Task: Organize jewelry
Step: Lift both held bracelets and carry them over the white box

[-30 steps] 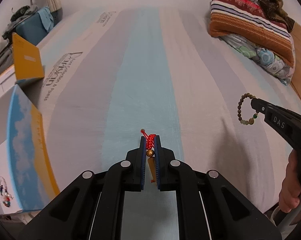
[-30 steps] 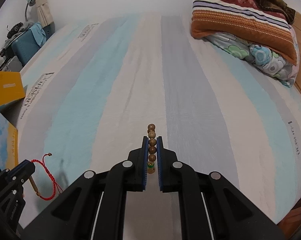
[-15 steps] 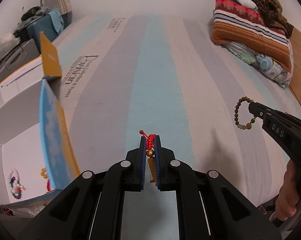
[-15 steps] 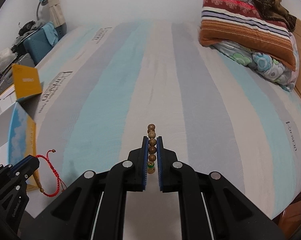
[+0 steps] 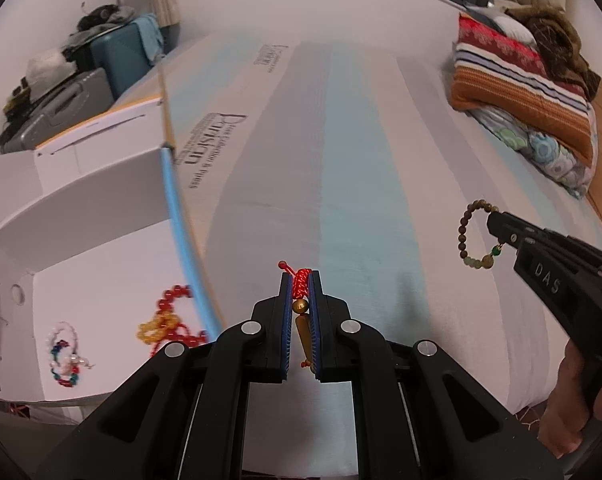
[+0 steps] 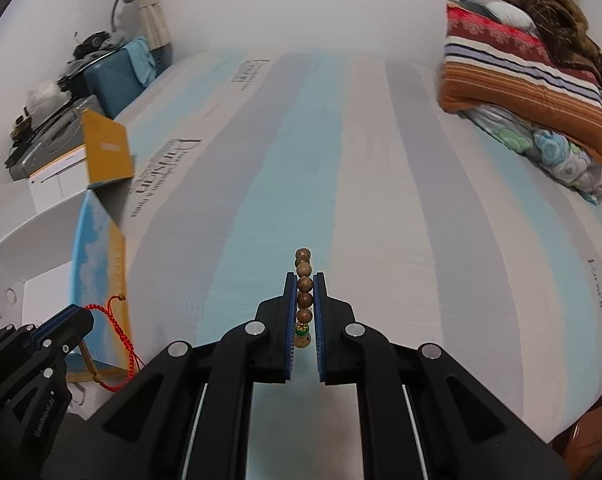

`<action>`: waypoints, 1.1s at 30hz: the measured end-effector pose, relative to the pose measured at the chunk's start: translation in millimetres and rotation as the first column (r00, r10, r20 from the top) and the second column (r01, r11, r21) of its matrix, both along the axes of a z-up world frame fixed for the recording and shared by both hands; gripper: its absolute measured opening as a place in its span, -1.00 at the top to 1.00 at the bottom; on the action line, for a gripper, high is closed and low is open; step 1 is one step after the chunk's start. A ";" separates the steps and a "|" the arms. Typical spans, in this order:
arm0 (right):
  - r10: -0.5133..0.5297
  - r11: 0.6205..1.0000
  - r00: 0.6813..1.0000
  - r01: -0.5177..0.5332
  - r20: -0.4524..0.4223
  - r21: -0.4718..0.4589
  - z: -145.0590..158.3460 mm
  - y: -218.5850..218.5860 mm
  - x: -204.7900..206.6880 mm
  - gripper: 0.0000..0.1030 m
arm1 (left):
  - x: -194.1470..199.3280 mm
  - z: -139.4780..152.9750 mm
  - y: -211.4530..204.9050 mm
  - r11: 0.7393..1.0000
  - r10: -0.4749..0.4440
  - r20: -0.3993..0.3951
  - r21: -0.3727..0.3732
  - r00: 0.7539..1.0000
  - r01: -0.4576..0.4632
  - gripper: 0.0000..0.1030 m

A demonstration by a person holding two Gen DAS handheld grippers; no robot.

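My left gripper (image 5: pixel 300 276) is shut on a red braided cord bracelet (image 5: pixel 301 286) with a gold bead, held above the bed near the open white box (image 5: pixel 81 256). The cord bracelet also shows hanging from the left gripper in the right wrist view (image 6: pixel 115 340). My right gripper (image 6: pixel 305 280) is shut on a brown wooden bead bracelet (image 6: pixel 304 292) with a green bead; it shows in the left wrist view (image 5: pixel 471 236) to the right, above the bed. Inside the box lie a red and yellow bead bracelet (image 5: pixel 167 322) and a white mixed-bead bracelet (image 5: pixel 65 354).
The striped bed sheet (image 5: pixel 341 152) stretches ahead. Folded blankets and pillows (image 5: pixel 521 92) are stacked at the far right. A blue suitcase with clutter (image 5: pixel 117 56) stands beyond the box at the left. The box has a blue-edged wall (image 5: pixel 177 216) and a yellow flap (image 6: pixel 107 152).
Both grippers have moved left toward the box and higher. The box's inside with its bracelets has come into the left wrist view. Both stay shut on their bracelets.
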State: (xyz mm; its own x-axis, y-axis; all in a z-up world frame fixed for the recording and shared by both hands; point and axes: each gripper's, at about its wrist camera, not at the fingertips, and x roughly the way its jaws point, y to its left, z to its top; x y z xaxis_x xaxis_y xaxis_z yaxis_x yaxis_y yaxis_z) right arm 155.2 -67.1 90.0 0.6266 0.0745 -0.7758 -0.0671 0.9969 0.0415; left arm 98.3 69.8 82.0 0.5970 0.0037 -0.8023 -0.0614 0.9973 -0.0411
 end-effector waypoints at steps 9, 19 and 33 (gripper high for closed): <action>0.086 0.996 0.996 -0.086 0.031 0.008 19.6 62.5 -4.3 0.86 | -19.2 28.4 58.5 0.996 0.082 0.044 0.017 0.996 -0.083 0.86; 0.210 0.977 0.975 -0.212 0.078 0.012 39.9 144.1 -14.5 0.86 | -42.8 33.6 141.6 0.980 0.199 0.053 0.003 0.979 -0.199 0.86; 0.363 0.931 0.930 -0.364 0.052 0.012 26.8 249.7 -30.3 0.86 | -70.0 17.8 226.5 0.947 0.322 0.012 0.011 0.947 -0.322 0.86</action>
